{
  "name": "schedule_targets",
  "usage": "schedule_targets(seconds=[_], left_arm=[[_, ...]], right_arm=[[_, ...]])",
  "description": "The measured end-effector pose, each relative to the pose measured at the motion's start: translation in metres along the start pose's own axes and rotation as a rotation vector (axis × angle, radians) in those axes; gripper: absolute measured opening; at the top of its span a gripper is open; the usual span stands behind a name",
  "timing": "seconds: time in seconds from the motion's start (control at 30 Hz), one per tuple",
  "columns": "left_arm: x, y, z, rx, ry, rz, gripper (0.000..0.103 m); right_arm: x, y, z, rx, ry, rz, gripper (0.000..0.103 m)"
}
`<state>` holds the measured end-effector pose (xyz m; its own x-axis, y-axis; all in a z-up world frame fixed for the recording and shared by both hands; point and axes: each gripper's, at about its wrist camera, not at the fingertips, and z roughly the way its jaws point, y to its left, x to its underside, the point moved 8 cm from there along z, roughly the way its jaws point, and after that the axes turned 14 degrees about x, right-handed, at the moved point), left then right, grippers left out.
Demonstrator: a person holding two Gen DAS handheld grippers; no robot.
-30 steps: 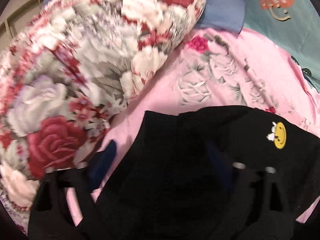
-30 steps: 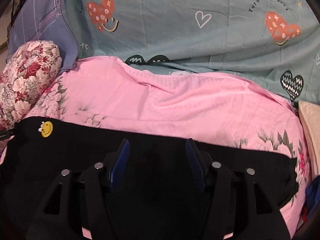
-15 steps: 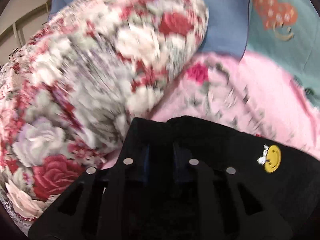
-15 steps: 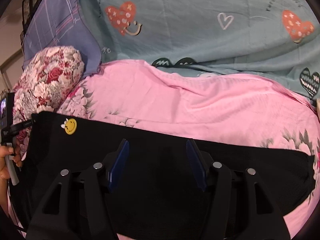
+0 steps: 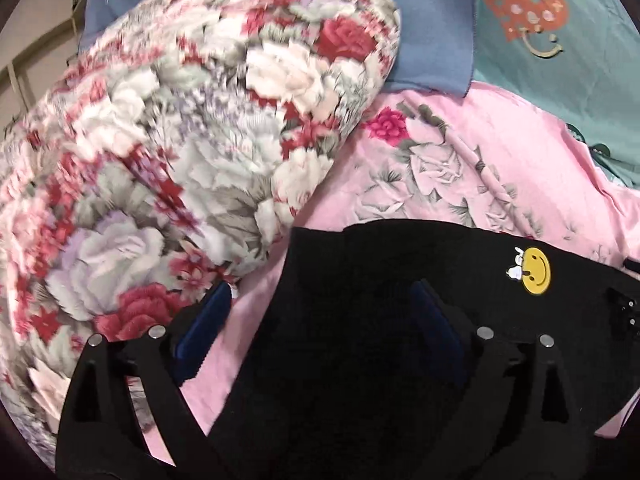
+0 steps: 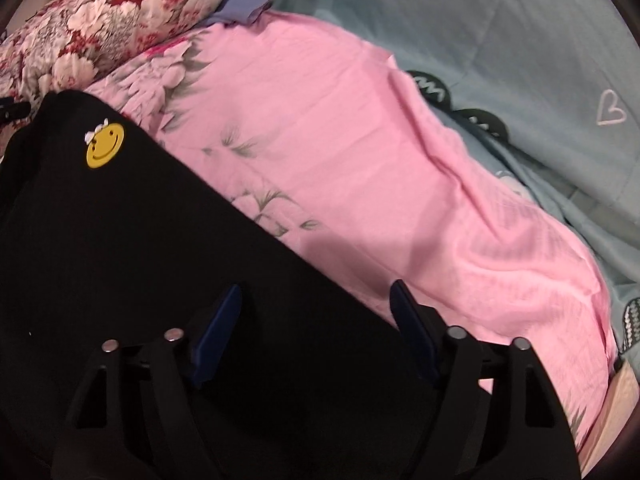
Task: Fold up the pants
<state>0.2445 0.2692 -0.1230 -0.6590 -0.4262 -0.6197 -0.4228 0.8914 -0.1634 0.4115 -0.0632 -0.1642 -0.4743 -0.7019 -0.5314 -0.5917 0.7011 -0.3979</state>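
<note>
- The black pants (image 6: 140,248) lie flat on the pink floral bedsheet (image 6: 340,152), and both grippers hover low over them.
- In the right wrist view the pants' long axis runs as a slant: the far edge goes from the smiley-face patch (image 6: 105,148) at upper left down toward the lower right, passing just under the right gripper (image 6: 316,308).
- The right gripper straddles that far edge: one blue pad sits over black cloth, the other over pink sheet. Its jaws are closing from a middling gap, the pads do not yet press on anything, and the fabric edge lies between them.
- The left gripper (image 5: 320,304) is at the patch end of the pants, beside the rose-print floral quilt roll (image 5: 180,140). Its jaws are opening wide; one pad hangs over pink sheet just beside the quilt, the other over the black cloth, with the pants' corner between them and nothing clamped.
- Judging by this layout, each hand is nearest its own end: the left to the patch end, the right to a point further along the far edge.
- A fold across the length would likely need the right gripper to pinch the edge it straddles and carry it toward the patch end.
</note>
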Motion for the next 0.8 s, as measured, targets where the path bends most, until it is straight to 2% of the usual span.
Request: schedule_targets(seconds=[0.03,0.07,0.1,0.13,0.17,0.23,0.33,0.4,0.47,0.5,0.53,0.57,0.6,0.7,0.8], left_arm=[[0.003,0.004,0.008,-0.006,0.02,-0.022,0.093],[0.006,0.005,0.018,-0.013,0.04,-0.038,0.093],[0.01,0.007,0.027,-0.016,0.062,-0.055,0.093],[0.018,0.007,0.036,-0.009,0.093,-0.07,0.093],[0.022,0.009,0.043,-0.009,0.113,-0.082,0.094],[0.023,0.014,0.046,0.005,0.092,-0.12,0.096],[0.021,0.027,0.047,0.02,0.077,-0.216,0.096],[0.018,0.031,0.047,0.038,0.062,-0.262,0.086],[0.016,0.028,0.046,0.036,0.056,-0.25,0.061],[0.014,0.023,0.045,0.041,0.056,-0.237,0.057],[0.013,0.017,0.044,0.045,0.056,-0.211,0.046],[0.013,0.011,0.043,0.049,0.055,-0.182,0.04],[0.011,0.007,0.044,0.038,0.051,-0.155,0.036],[0.011,-0.003,0.039,0.012,0.037,-0.081,0.029],[0.008,-0.01,0.006,0.009,-0.047,-0.019,0.027]], right_arm=[[-0.001,0.002,-0.001,-0.041,0.002,0.017,0.046],[-0.001,0.004,-0.003,-0.085,0.008,0.047,0.033],[-0.001,0.005,-0.004,-0.09,0.013,0.058,0.008],[0.0,0.006,-0.006,-0.091,0.014,0.061,0.002],[0.0,0.007,-0.008,-0.081,0.007,0.057,0.002],[0.003,0.007,-0.011,-0.086,0.001,0.073,0.0],[0.004,-0.002,-0.021,-0.107,-0.02,0.129,0.0],[0.001,-0.007,-0.023,-0.116,-0.026,0.158,0.0],[0.0,-0.015,-0.023,-0.103,-0.011,0.171,0.0],[0.002,-0.018,-0.02,-0.091,0.012,0.147,0.009],[0.003,-0.02,-0.018,-0.076,0.02,0.144,0.037],[0.004,-0.025,-0.017,-0.05,0.01,0.139,0.049],[0.005,-0.027,-0.017,-0.037,-0.002,0.127,0.052],[0.011,-0.03,-0.006,-0.025,0.028,0.101,0.052],[0.013,-0.026,0.0,-0.028,0.032,0.074,0.052]])
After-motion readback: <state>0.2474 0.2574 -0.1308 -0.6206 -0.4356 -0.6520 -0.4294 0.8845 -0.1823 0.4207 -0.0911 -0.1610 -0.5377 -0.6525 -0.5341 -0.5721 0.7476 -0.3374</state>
